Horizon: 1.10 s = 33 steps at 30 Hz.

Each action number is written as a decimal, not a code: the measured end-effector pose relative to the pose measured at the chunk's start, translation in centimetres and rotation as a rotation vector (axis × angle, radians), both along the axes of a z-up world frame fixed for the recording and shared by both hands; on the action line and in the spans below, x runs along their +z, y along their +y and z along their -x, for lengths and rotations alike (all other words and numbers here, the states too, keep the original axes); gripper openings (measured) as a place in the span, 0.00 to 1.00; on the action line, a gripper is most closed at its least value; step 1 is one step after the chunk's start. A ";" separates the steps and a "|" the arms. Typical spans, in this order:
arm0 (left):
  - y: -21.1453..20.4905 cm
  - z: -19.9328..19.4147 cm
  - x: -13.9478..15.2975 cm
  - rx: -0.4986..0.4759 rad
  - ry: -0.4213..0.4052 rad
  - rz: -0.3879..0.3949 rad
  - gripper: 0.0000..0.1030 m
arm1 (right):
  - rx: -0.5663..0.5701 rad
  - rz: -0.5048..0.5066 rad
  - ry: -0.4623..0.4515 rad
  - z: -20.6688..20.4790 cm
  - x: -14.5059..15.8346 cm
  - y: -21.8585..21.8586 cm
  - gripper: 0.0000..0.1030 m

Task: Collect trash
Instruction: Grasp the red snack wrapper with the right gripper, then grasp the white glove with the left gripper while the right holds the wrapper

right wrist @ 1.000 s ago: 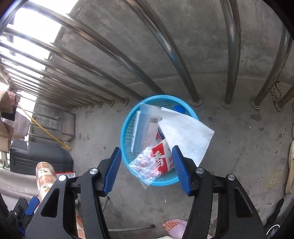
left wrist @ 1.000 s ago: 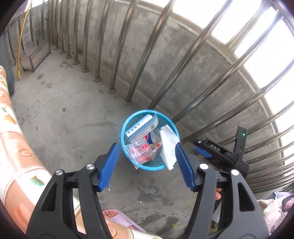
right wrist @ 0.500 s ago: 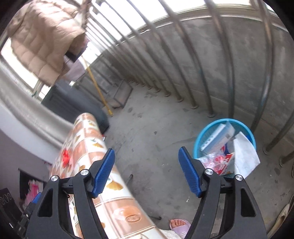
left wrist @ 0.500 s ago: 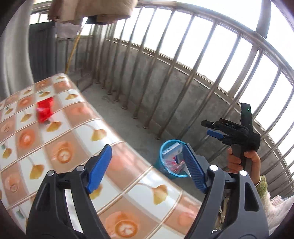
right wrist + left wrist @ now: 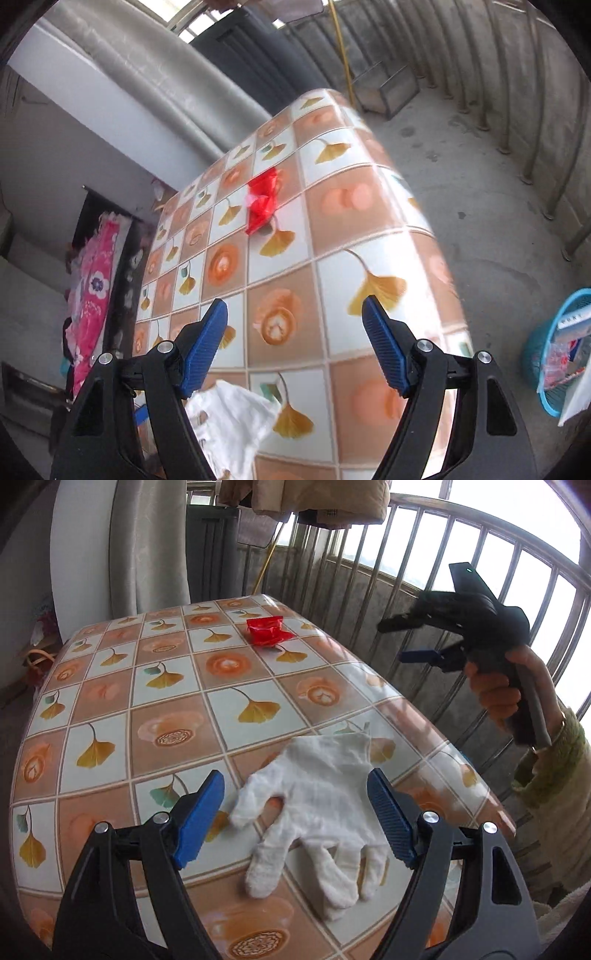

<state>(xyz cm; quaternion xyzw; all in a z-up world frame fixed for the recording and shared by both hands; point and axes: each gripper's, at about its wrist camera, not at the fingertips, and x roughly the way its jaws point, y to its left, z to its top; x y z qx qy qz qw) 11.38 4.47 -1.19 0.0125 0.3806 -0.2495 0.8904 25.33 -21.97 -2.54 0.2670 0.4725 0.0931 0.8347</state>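
Note:
A crumpled red wrapper (image 5: 266, 630) lies at the far side of the table (image 5: 166, 716), which wears a cloth printed with orange tiles and leaves. A white cloth glove (image 5: 317, 805) lies flat near the front edge. My left gripper (image 5: 295, 794) hovers over the glove, jaws open and nothing pressed between them. My right gripper (image 5: 402, 640), held in a hand off the table's right side, is open and empty. In the right wrist view the right gripper (image 5: 294, 306) hangs above the cloth, with the red wrapper (image 5: 262, 206) ahead and the glove (image 5: 229, 417) at lower left.
A blue mesh basket (image 5: 532, 354) holding boxes, wrappers and paper stands on the concrete floor right of the table. A steel railing (image 5: 424, 602) runs behind and to the right. A grey curtain (image 5: 147, 554) and hanging clothes are at the back.
Both views have swung up and away from the blue basket on the floor to the table top. Both pairs of jaws stand wider than before. The glove and red wrapper have come into view.

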 end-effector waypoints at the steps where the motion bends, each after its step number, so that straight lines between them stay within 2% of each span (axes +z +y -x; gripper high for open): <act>1: 0.1 0.1 -0.2 0.001 -0.003 0.000 0.73 | 0.012 -0.002 0.015 -1.7 -0.3 1.2 0.71; 8: -0.1 -0.2 -1.4 0.013 0.006 -0.034 0.73 | 0.003 0.002 0.081 -11.1 -2.5 5.1 0.70; 11: -0.4 -0.1 -1.7 -0.003 0.011 -0.036 0.73 | 0.005 0.029 0.095 -13.7 -3.0 6.4 0.64; 13: -0.6 -0.1 -1.9 -0.017 0.010 -0.039 0.73 | 0.016 0.086 0.105 -15.2 -3.5 7.6 0.58; 15: -0.8 0.0 -2.0 -0.023 0.009 -0.050 0.73 | 0.027 0.139 0.125 -16.1 -3.9 8.1 0.40; 16: -0.9 0.1 -2.1 -0.025 0.005 -0.053 0.73 | 0.032 0.159 0.142 -16.4 -4.3 8.4 0.35; 17: -0.9 0.1 -2.1 -0.027 0.005 -0.055 0.73 | 0.033 0.182 0.143 -16.8 -4.7 8.8 0.22; 21: -0.8 0.1 -1.9 -0.025 0.002 -0.053 0.73 | 0.054 0.294 0.120 -16.3 -4.7 9.3 0.11; 27: -0.6 0.2 -2.1 -0.023 0.013 -0.054 0.73 | 0.073 0.444 0.117 -12.4 -4.2 7.9 0.09; 33: -0.6 0.7 -2.2 -0.033 0.050 -0.020 0.73 | 0.015 0.418 0.145 -4.6 -4.2 2.4 0.09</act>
